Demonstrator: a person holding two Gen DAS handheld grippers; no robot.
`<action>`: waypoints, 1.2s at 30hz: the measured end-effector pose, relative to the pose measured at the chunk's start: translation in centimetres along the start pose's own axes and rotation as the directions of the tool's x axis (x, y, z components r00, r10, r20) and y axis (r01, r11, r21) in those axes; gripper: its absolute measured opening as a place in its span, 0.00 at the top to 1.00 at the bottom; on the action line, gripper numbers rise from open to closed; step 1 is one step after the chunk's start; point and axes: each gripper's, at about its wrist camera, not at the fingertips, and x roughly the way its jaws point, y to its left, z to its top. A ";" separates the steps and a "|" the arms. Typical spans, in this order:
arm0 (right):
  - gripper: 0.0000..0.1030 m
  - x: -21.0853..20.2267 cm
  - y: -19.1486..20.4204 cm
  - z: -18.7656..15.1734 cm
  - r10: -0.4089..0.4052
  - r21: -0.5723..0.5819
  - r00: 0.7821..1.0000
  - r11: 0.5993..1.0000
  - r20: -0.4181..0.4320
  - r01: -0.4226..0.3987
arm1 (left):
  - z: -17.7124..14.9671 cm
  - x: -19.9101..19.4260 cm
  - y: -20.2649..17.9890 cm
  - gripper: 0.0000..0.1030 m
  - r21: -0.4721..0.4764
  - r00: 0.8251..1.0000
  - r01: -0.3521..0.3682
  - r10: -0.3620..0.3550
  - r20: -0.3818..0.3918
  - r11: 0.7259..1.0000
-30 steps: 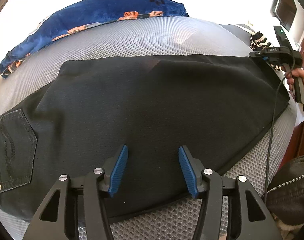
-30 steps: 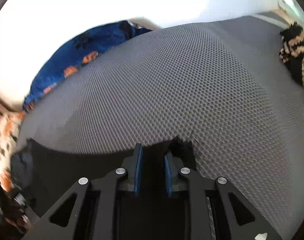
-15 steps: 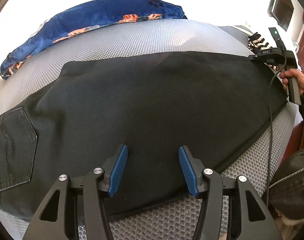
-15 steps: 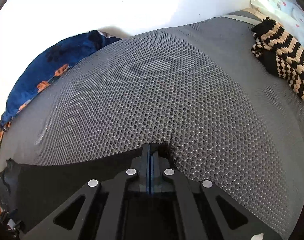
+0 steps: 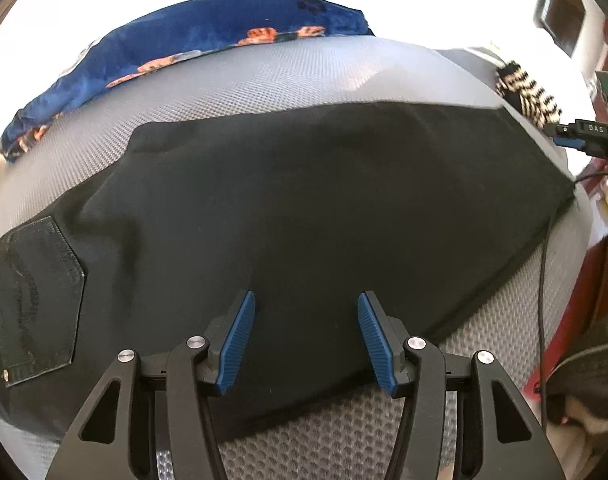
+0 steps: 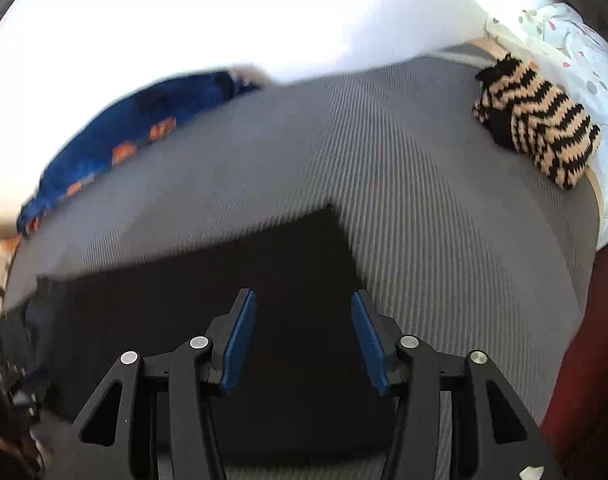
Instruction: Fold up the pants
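The pants (image 5: 304,208) lie flat on the grey mat (image 5: 264,80). Left gripper (image 5: 305,336) fingers are spread, empty. Right gripper (image 6: 300,338) fingers have just been opening, nothing pinched; sweater (image 6: 535,128) at 2 o'clock.

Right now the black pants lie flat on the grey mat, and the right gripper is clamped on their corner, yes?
Not clamped. In the right wrist view the right gripper has just been opening; its jaws stand apart above the pants, gripping nothing. The pants do lie flat on the grey mat.

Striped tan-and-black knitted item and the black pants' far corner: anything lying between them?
Nothing; in the right wrist view only bare grey mesh mattress separates the striped knit from the black pants.
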 end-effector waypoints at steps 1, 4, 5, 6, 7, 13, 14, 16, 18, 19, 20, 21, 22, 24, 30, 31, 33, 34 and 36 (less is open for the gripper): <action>0.55 0.1 -0.3 -0.9 0.007 0.009 1.000 1.000 -0.019 -0.007 | -0.2 -0.1 -0.2 0.47 0.010 1.000 -0.004 0.004 0.004 1.000; 0.58 0.4 -1.4 -3.8 -0.034 0.024 0.997 0.999 -0.069 0.036 | -1.0 -0.5 -0.1 0.47 -0.002 1.000 0.003 -0.003 0.019 1.000; 0.59 0.5 -1.8 -4.3 -0.047 0.029 0.995 0.998 -0.083 0.050 | -1.1 -0.5 0.0 0.47 -0.007 1.000 0.006 -0.006 0.022 1.000; 0.60 0.7 -2.3 -5.1 -0.079 0.035 0.992 0.996 -0.101 0.083 | -1.1 -0.6 0.1 0.47 -0.010 1.000 0.009 -0.009 0.023 1.000; 0.64 0.6 -2.6 -5.7 -0.095 0.026 0.991 0.995 -0.096 0.098 | -1.1 -0.7 0.2 0.47 -0.014 1.000 0.014 -0.013 0.023 1.000; 0.62 -3.0 -5.1 -7.4 -0.008 0.201 0.998 0.979 -0.066 0.021 | -0.8 -2.6 2.0 0.47 -0.081 0.997 -0.003 0.009 0.074 0.997; 0.62 -3.3 -5.3 -7.9 0.025 0.231 0.998 0.973 -0.066 -0.009 | -0.8 -2.9 2.3 0.47 -0.088 0.997 -0.009 0.016 0.081 0.996; 0.62 -3.2 -5.8 -8.7 0.104 0.306 0.993 0.949 -0.063 -0.080 | -0.7 -3.2 3.0 0.47 -0.102 0.996 -0.019 0.027 0.085 0.995; 0.62 -2.9 -6.3 -9.4 0.156 0.374 0.986 0.919 -0.050 -0.126 | -0.8 -3.2 3.8 0.47 -0.126 0.996 -0.022 0.032 0.079 0.992; 0.62 -2.8 -6.4 -9.7 0.172 0.399 0.984 0.906 -0.037 -0.144 | -0.9 -3.2 4.1 0.47 -0.140 0.997 -0.022 0.032 0.073 0.990; 0.62 -2.6 -6.6 -9.9 0.182 0.416 0.983 0.896 -0.029 -0.154 | -1.0 -3.2 4.4 0.47 -0.151 0.997 -0.024 0.034 0.067 0.988; 0.62 -2.4 -6.7 -10.0 0.191 0.435 0.982 0.885 -0.016 -0.165 | -1.2 -3.2 4.7 0.47 -0.158 0.997 -0.028 0.038 0.065 0.987; 0.62 -2.2 -6.8 -10.1 0.204 0.449 0.979 0.874 0.007 -0.185 | -1.3 -3.2 4.9 0.47 -0.165 0.997 -0.033 0.044 0.063 0.986; 0.62 -1.7 -7.1 -9.8 0.214 0.478 0.977 0.855 0.022 -0.198 | -1.5 -2.9 5.3 0.47 -0.179 0.997 -0.043 0.053 0.051 0.983; 0.78 0.0 -7.1 -8.2 0.184 0.502 0.980 0.842 0.071 -0.195 | -2.2 -2.1 5.9 0.47 -0.214 0.998 -0.060 0.064 0.015 0.975; 0.81 0.3 -7.1 -8.0 0.188 0.505 0.980 0.840 0.071 -0.198 | -2.2 -2.1 5.8 0.47 -0.215 0.997 -0.063 0.069 0.020 0.975; 0.87 0.6 -7.0 -7.6 0.185 0.504 0.980 0.841 0.072 -0.196 | -2.1 -2.0 5.7 0.47 -0.213 0.997 -0.069 0.074 0.018 0.975; 0.91 0.9 -6.8 -7.4 0.200 0.508 0.978 0.837 0.063 -0.204 | -2.0 -2.0 5.7 0.47 -0.219 0.997 -0.066 0.071 0.018 0.973; 0.91 0.6 -6.3 -6.8 0.203 0.502 0.977 0.839 0.068 -0.210 | -1.9 -2.2 6.0 0.47 -0.231 0.998 -0.051 0.057 0.019 0.972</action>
